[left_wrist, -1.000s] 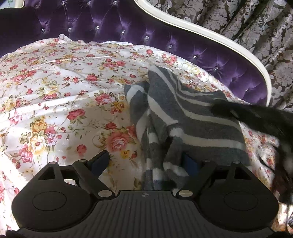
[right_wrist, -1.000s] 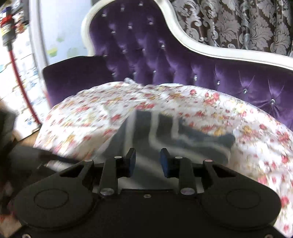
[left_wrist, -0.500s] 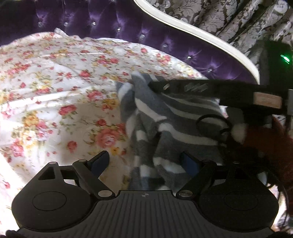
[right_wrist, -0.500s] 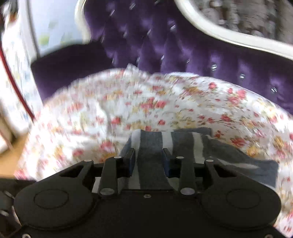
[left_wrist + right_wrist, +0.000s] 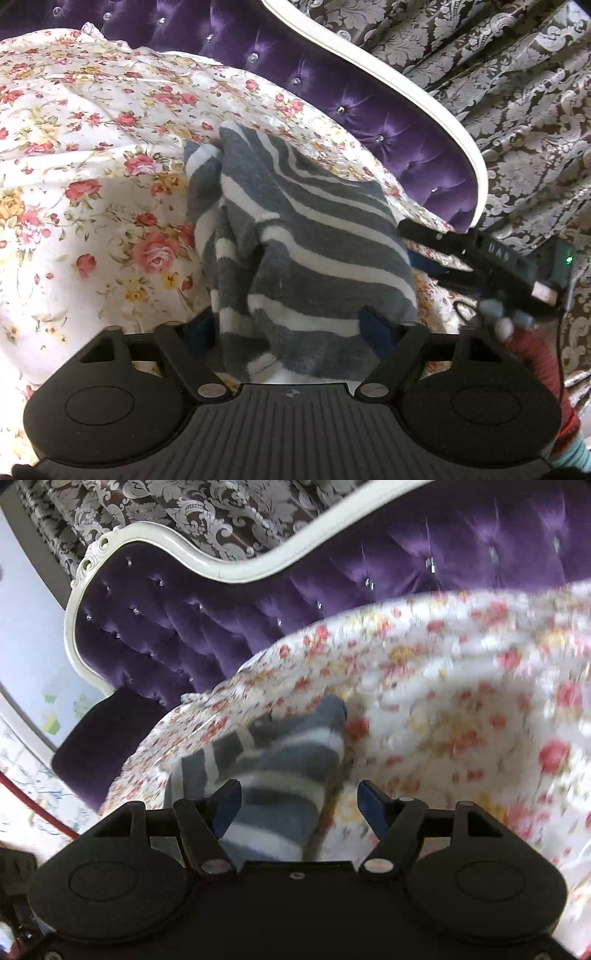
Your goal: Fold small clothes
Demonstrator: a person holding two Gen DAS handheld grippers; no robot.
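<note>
A purple tufted sofa (image 5: pixel 402 144) carries a floral sheet (image 5: pixel 74 155). On the sheet, a bunched grey-and-white striped garment (image 5: pixel 295 236) lies at mid-scene. The left gripper (image 5: pixel 295 328) tilts down at its near edge, jaws closing, cloth between the blue pads; whether they press it I cannot tell. The right gripper (image 5: pixel 299 801), rolled and angled down, has its jaws opening, cloth by its left pad, untouched on the right.
</note>
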